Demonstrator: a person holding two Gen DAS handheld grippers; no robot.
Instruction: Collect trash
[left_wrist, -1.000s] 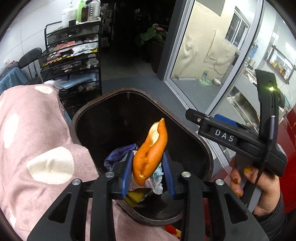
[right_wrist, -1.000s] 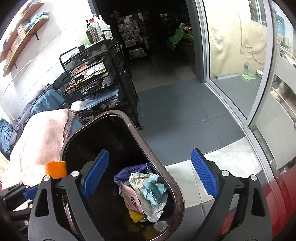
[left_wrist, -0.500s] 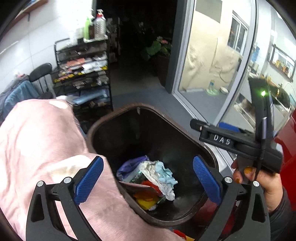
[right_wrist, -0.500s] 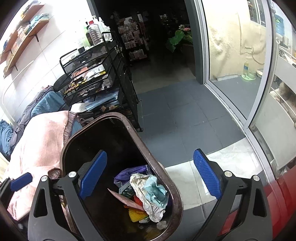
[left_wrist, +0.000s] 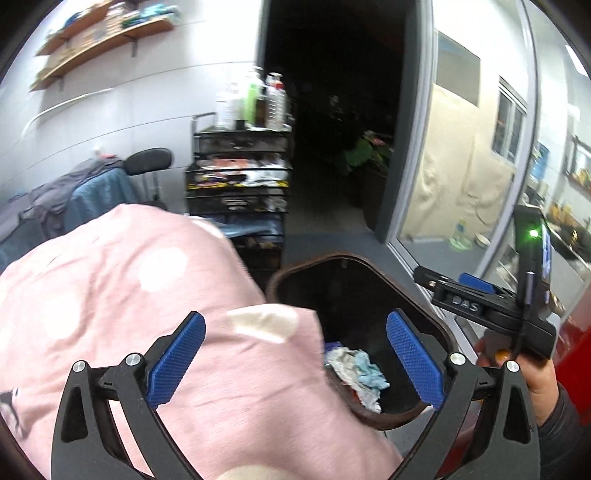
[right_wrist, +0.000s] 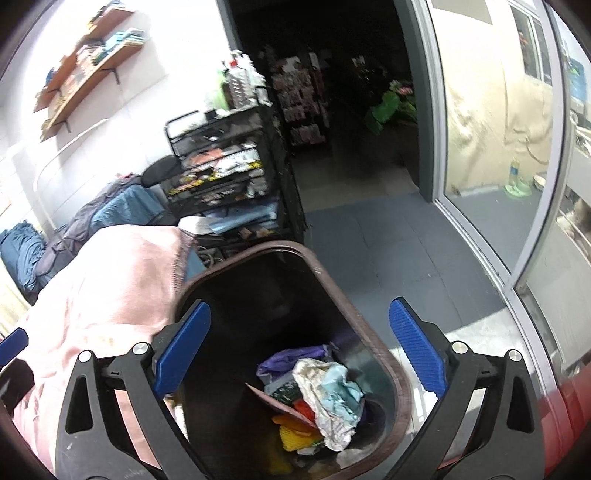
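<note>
Both grippers, left (left_wrist: 293, 356) and right (right_wrist: 299, 352), gape empty above the bin (right_wrist: 400, 391); drop done, next fetch more trash.

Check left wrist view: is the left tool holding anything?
No. The left tool stands wide open with nothing between its pads, over the pink cloth and bin.

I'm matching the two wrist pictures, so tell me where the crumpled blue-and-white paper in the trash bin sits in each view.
Left wrist view: crumpled paper lies low and right of centre, inside the trash bin, beside the pink spotted cloth.
Right wrist view: the paper lies low and centre-right, on top of the other trash in the bin.
Shared landmark: the black wire rack with bottles on top, behind the bin.
</note>
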